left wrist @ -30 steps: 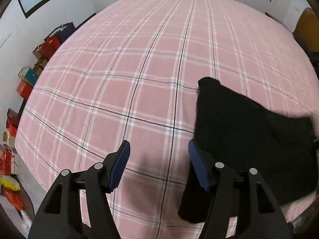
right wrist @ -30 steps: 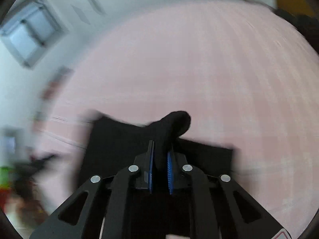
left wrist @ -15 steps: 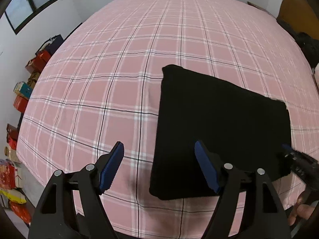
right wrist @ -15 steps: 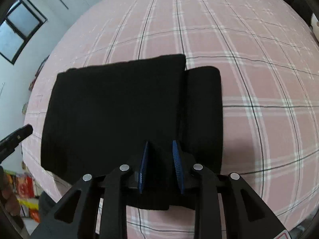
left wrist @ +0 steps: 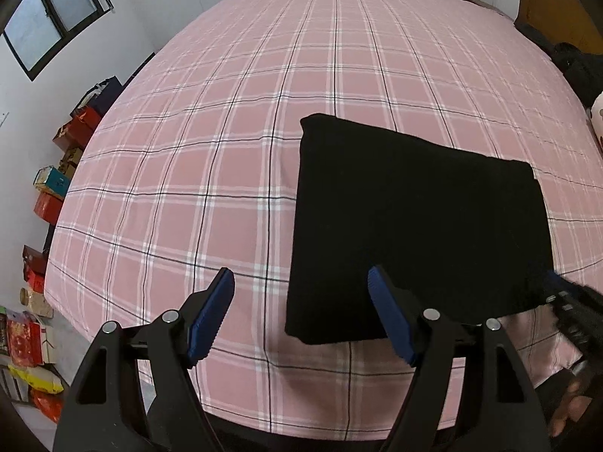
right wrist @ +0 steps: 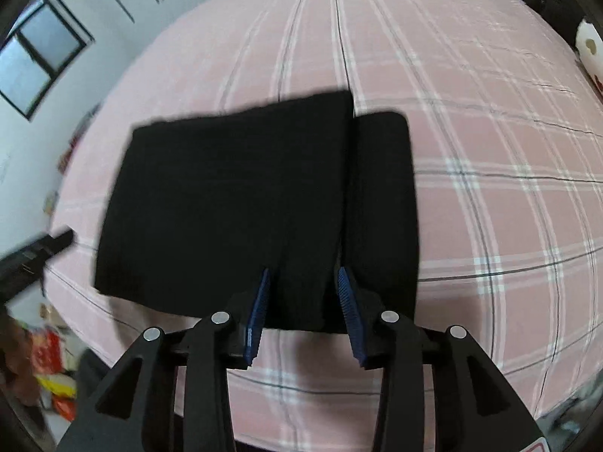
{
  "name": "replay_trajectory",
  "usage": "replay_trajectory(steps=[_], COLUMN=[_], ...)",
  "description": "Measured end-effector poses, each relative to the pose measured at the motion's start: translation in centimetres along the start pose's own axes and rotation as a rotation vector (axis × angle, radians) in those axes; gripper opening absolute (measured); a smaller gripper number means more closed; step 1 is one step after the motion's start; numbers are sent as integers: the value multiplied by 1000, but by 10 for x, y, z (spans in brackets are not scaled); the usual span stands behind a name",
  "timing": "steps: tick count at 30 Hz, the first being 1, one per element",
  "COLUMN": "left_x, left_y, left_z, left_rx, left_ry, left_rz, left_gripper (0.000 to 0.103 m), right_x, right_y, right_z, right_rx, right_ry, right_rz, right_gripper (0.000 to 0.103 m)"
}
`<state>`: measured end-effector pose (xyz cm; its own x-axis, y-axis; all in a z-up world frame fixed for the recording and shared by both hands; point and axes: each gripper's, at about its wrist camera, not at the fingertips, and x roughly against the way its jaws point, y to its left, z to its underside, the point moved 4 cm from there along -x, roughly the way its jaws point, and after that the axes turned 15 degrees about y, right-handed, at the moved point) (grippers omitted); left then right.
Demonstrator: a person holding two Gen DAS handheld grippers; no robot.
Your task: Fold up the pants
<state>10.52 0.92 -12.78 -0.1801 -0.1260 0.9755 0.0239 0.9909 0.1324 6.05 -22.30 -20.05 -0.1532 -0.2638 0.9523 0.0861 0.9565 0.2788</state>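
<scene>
Black pants (left wrist: pixel 414 226) lie folded into a flat rectangle on the pink plaid bed (left wrist: pixel 211 173). In the right wrist view the pants (right wrist: pixel 233 203) show a narrower lower layer sticking out along their right side. My left gripper (left wrist: pixel 299 282) hangs open above the fold's near left corner, its pads touching nothing. My right gripper (right wrist: pixel 303 275) hovers over the near edge of the pants; its jaws are opening, with cloth seen between them but not pressed. The left wrist view catches the right gripper (left wrist: pixel 569 301) at the fold's near right corner.
Coloured boxes and bags (left wrist: pixel 52 188) line the floor left of the bed, under a window (left wrist: pixel 49 37). A brown wooden piece (left wrist: pixel 554 3) and dark clothes (left wrist: pixel 576 67) sit at the far right. The bed's near edge (left wrist: pixel 339 425) runs just below the grippers.
A second ago the right gripper gripped a raised fold of the pants. That fold now lies flat and the right jaws have spread off it. The left jaws widened and both grippers drew back.
</scene>
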Motion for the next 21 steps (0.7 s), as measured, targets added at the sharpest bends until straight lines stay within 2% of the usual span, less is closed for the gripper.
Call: replay_trajectory(steps=[2, 5, 7, 14, 16, 21], left_x=[1, 3, 4, 5, 5, 1], left_y=[0, 2, 4, 27, 40, 90], left_z=[2, 6, 9, 22, 26, 43], left_rx=[1, 8, 9, 30, 41, 89], left_ry=[1, -3, -5, -6, -7, -5], left_rz=[2, 2, 5, -16, -40, -79], left_gripper=[71, 71, 71, 72, 77, 77], right_x=[8, 14, 15, 8, -2, -24], right_y=[-2, -3, 10, 100, 131, 182], right_z=[4, 15, 21, 18, 14, 1], right_rx=[-2, -10, 14, 195, 260, 335], right_ry=[-11, -19, -12, 28, 39, 41], right_rz=[13, -5, -34, -75, -59, -31], right_gripper=[38, 38, 38, 38, 38, 38])
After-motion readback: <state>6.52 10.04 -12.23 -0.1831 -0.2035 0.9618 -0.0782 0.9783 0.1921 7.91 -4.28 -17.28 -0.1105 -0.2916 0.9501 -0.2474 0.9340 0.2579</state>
